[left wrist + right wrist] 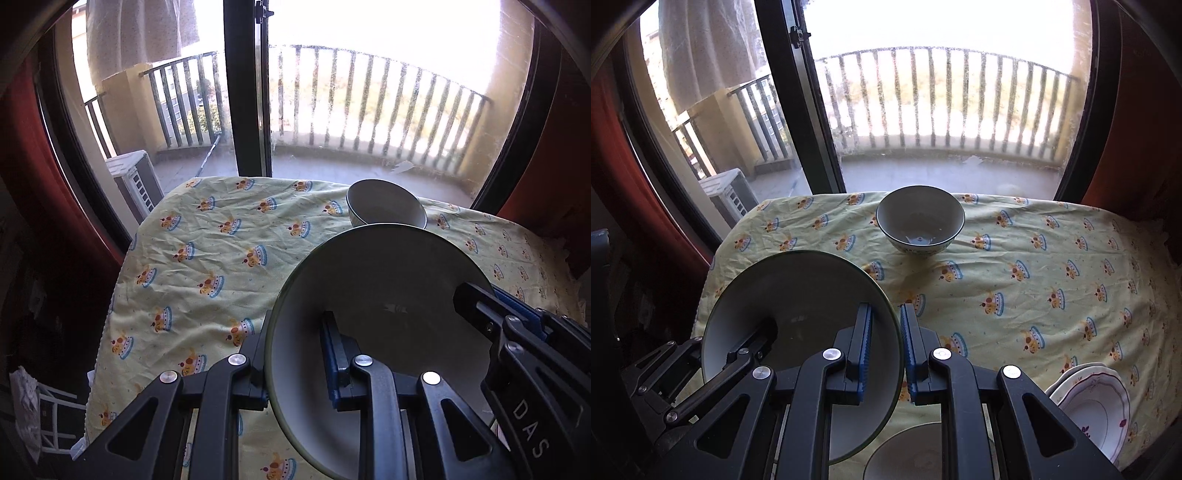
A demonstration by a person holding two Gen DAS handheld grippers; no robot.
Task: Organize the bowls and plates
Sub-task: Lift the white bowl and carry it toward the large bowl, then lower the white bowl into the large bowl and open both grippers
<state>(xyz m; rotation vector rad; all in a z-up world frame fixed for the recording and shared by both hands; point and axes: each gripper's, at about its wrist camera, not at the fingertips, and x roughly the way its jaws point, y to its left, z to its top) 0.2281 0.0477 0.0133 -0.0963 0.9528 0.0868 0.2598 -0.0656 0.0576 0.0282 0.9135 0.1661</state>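
A large pale bowl with a dark green rim (369, 288) (798, 302) hangs tilted above the table, held from both sides. My left gripper (295, 354) is shut on its left rim, one finger inside the bowl and one outside. My right gripper (885, 332) is shut on the opposite rim, its blue pads pressing the wall. Each gripper shows in the other's view: the right gripper (487, 295) and the left gripper (757, 336). A smaller bowl (384, 205) (919, 218) stands upright near the table's far edge.
The table wears a yellow patterned cloth (203, 258) (1034, 277). White scalloped plates with purple trim (1097, 406) are stacked at the near right, and another pale dish (908, 454) lies under my right gripper. Beyond are a window, a balcony railing and red curtains.
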